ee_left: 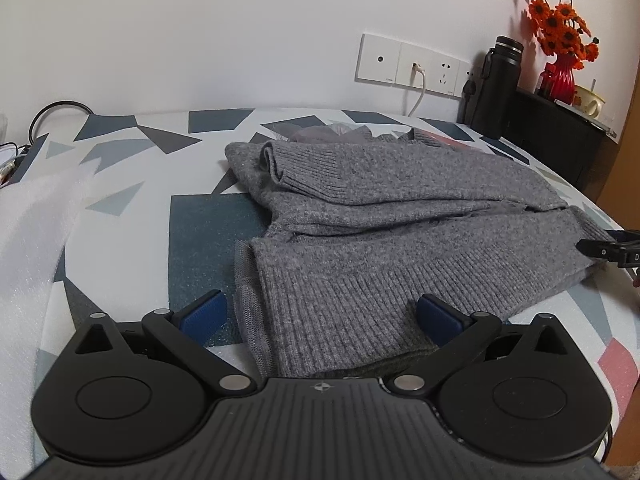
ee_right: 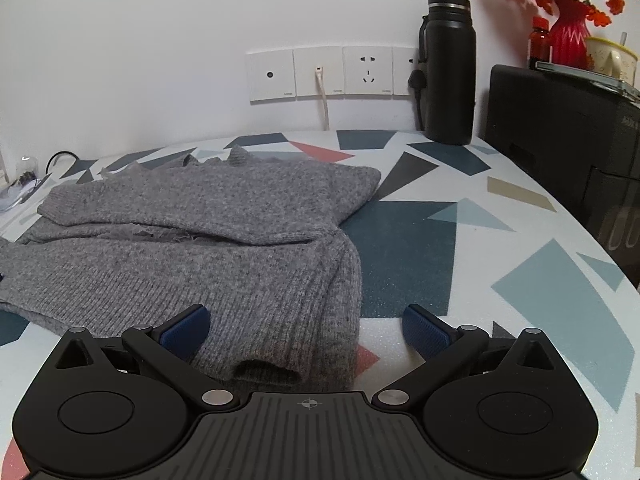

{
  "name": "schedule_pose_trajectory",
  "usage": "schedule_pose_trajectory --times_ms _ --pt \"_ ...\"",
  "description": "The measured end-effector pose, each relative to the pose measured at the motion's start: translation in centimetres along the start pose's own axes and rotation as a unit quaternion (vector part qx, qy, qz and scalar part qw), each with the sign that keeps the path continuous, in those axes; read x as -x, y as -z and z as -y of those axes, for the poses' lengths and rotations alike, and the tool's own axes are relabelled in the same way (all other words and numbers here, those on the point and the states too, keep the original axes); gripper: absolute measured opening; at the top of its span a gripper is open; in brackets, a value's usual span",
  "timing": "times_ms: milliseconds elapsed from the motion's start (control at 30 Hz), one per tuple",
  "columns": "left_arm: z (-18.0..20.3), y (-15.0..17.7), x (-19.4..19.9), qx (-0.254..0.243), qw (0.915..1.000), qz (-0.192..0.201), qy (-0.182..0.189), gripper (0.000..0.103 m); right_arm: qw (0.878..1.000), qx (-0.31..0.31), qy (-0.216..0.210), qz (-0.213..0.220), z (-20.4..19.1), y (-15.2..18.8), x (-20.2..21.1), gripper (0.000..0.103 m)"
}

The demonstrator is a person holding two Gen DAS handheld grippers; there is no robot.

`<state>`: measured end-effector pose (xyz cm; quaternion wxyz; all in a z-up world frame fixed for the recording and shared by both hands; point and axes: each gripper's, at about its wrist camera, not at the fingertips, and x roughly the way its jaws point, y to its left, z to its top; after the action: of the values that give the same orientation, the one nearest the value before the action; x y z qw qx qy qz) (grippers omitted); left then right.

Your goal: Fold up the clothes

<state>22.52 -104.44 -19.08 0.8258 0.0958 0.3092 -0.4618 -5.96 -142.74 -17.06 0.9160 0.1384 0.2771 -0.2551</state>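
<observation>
Grey knitted sweater: lies partly folded on the table, sleeves laid across the body, ribbed hem toward both cameras. A strip of grey mesh lining shows along its near left edge in the left wrist view.

Left gripper: fingers spread wide, blue pads apart, holding nothing. The sweater's ribbed hem lies between the two fingers; the left pad is over bare table just beside the mesh edge, the right pad over knit. Whether the pads touch the cloth cannot be told.

Right gripper: fingers likewise spread wide, nothing pinched. The sweater's near right corner, with an open ribbed cuff, lies between the fingers; the left pad is over knit, the right pad over bare table. Its dark tip also shows at the right edge of the left wrist view, by the sweater's far right corner.

Table: white covering with blue, grey, pink geometric patches.

Black flask: upright at the table's far edge, against the wall.

Wall sockets: a row of white plates, one with a white cable plugged in.

Red vase: holds orange flowers, on a dark cabinet right of the table.
</observation>
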Motion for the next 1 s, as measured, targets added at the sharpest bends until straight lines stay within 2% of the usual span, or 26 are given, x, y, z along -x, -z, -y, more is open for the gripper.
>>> schedule_pose_trajectory --times_ms 1000 --pt "0.0 -0.09 0.1 0.002 1.0 0.0 -0.001 0.103 1.0 -0.003 0.002 0.006 -0.01 0.23 0.15 0.102"
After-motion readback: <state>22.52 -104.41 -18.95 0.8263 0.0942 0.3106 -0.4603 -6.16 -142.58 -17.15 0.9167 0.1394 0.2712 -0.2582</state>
